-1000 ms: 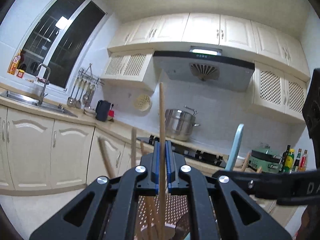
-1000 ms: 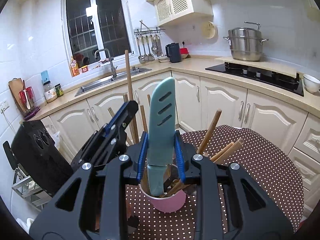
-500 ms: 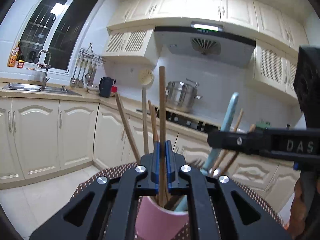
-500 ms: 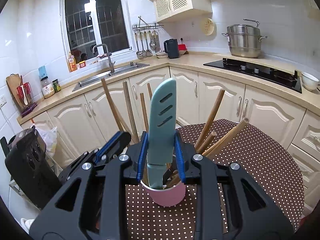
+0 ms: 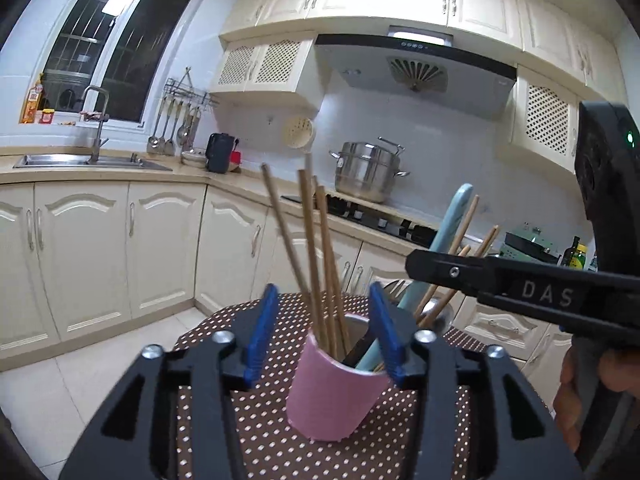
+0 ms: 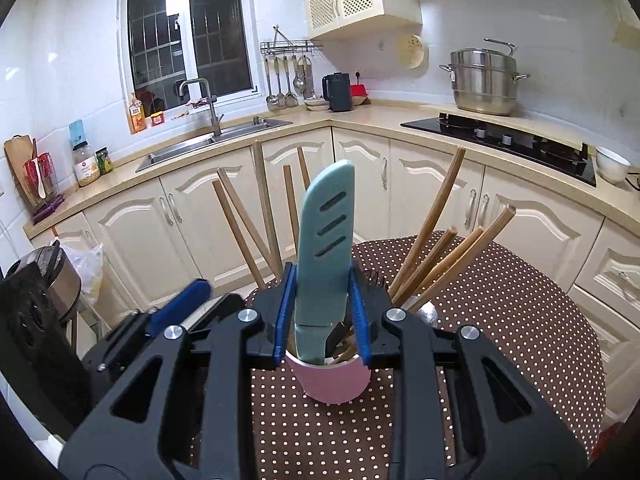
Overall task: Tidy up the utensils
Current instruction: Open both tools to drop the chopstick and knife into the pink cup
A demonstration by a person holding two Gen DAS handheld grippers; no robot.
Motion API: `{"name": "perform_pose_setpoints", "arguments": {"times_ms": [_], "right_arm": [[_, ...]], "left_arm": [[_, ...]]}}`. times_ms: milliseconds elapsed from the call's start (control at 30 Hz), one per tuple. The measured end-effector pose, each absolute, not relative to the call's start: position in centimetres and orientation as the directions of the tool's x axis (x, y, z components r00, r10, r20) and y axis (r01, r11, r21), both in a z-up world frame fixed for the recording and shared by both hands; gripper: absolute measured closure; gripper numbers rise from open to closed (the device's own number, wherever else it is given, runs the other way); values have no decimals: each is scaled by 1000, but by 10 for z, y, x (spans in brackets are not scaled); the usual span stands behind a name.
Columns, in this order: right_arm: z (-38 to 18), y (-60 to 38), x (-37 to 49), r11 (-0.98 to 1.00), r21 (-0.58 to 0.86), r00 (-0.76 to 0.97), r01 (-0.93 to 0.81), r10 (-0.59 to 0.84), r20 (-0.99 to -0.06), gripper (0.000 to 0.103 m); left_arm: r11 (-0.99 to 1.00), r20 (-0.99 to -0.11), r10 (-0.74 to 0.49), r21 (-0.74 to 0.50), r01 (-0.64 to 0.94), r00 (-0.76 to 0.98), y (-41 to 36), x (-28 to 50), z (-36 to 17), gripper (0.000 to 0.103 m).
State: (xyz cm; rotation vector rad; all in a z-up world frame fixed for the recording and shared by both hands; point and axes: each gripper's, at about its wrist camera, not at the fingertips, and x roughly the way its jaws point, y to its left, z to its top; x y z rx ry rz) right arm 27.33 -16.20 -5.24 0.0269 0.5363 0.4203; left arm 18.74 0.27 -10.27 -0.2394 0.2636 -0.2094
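Note:
A pink cup (image 5: pixel 336 396) stands on the dotted tablecloth and holds several wooden chopsticks (image 5: pixel 316 248). My left gripper (image 5: pixel 322 332) hovers at the cup's rim. Its jaws are opening, and its blue pads stand apart on either side of the chopsticks without pressing on any. My right gripper (image 6: pixel 322 316) is shut on a teal sheathed knife (image 6: pixel 326 232), which stands upright with its lower end inside the pink cup (image 6: pixel 336 380). More chopsticks (image 6: pixel 436 248) fan out to the right. The left gripper (image 6: pixel 200 300) shows at the left of the right wrist view.
The round table (image 6: pixel 500 320) with a brown polka-dot cloth sits amid cream kitchen cabinets. A sink (image 6: pixel 216 140), a hob (image 6: pixel 500 136) and a steel pot (image 6: pixel 484 80) line the counter behind. A hand (image 5: pixel 580 392) holds the right gripper (image 5: pixel 520 284).
The left gripper's jaws have spread and let go of the tall wooden chopstick, which now stands in the cup. Both grippers have sunk toward the cup; the knife sits lower.

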Motion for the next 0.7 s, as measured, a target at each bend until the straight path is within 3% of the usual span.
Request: {"name": "perform_pose_setpoints", "arguments": {"times_ms": [300, 600, 700], "right_arm": [[-64, -148, 268, 925, 76, 787, -372, 358, -503, 77], [-67, -148, 263, 936, 79, 797, -342, 334, -503, 75], [-61, -150, 255, 936, 74, 807, -345, 336, -486, 71]], "left_arm": [[983, -399, -91, -181, 19, 913, 20, 186, -105, 45], [993, -431, -28, -117, -26, 902, 28, 166, -90, 40], [992, -427, -25, -121, -30, 904, 28, 158, -81, 32]]}}
